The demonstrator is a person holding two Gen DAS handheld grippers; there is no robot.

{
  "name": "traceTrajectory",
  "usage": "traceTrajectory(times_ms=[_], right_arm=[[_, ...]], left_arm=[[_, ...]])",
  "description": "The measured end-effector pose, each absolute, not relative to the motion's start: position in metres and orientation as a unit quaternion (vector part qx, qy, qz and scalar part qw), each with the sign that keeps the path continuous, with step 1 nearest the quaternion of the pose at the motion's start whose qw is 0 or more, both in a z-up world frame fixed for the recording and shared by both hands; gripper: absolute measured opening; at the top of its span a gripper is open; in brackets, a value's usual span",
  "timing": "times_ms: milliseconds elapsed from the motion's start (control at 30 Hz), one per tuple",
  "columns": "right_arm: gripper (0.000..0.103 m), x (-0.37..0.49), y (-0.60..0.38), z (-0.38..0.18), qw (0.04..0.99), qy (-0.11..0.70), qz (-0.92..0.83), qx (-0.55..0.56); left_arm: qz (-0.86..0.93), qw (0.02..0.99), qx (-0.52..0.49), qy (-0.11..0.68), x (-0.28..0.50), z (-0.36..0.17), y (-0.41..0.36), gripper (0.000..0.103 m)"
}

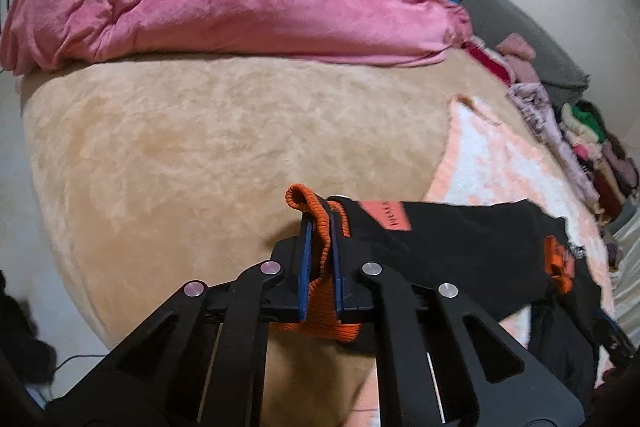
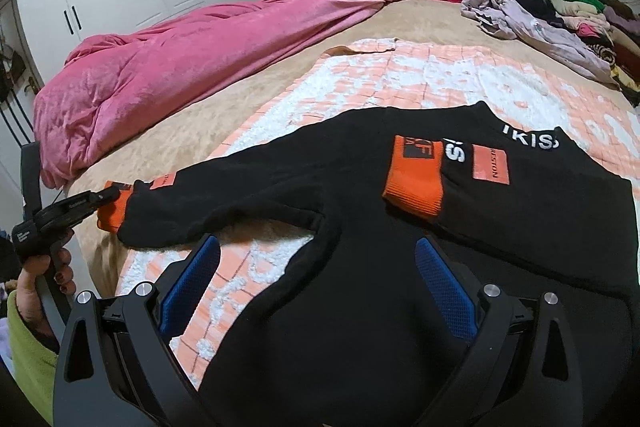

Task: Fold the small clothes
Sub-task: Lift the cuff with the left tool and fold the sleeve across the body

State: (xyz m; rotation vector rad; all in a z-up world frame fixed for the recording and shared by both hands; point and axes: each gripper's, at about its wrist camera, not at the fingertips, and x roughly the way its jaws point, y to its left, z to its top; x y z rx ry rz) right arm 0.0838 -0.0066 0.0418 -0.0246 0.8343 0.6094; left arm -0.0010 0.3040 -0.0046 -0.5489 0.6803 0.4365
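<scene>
In the left wrist view, the left gripper (image 1: pixel 320 251) clenched the orange ribbed cuff (image 1: pixel 320 291) of a small black sweatshirt (image 1: pixel 440 247) on the near beige plush bedspread (image 1: pixel 200 147).

In the right wrist view, the right gripper (image 2: pixel 318 287) hovered released over the hem. Next, likely, the sleeve fold rightwards across the chest.

White letters "IKIS" on the black sweatshirt (image 2: pixel 400 227) near its neck, a large white "S" just below, dark lettering ending "ESTON" running sideways on its orange patch (image 2: pixel 490 165), small print on the orange sleeve patch (image 1: pixel 386 215) too blurred to read
</scene>
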Motion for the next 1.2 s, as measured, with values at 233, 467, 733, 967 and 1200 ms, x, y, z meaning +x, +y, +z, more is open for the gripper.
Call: traceTrajectory(times_ms=[233,467,733,967,1200], right_arm=[[0.098,0.092,-0.048,0.037,0.876,0.402,0.265,0.018],[0.098,0.104,-0.103,0.025,0.881,0.411,0.225,0.064],[0.098,0.103,-0.169,0.018,0.890,0.405,0.180,0.105],[0.098,0.101,-0.218,0.012,0.894,0.402,0.145,0.132],[0.098,0.103,-0.243,0.006,0.895,0.403,0.123,0.143]], left_arm=[[0.155,0.908,-0.272,0.278,-0.001,0.039,0.270,0.001],[0.089,0.928,-0.253,0.260,0.027,0.082,0.211,0.000],[0.015,0.937,-0.201,0.286,0.081,0.095,0.118,0.000],[-0.025,0.929,-0.167,0.328,0.122,0.074,0.051,0.000],[-0.035,0.916,-0.143,0.372,0.153,0.034,0.019,0.001]])
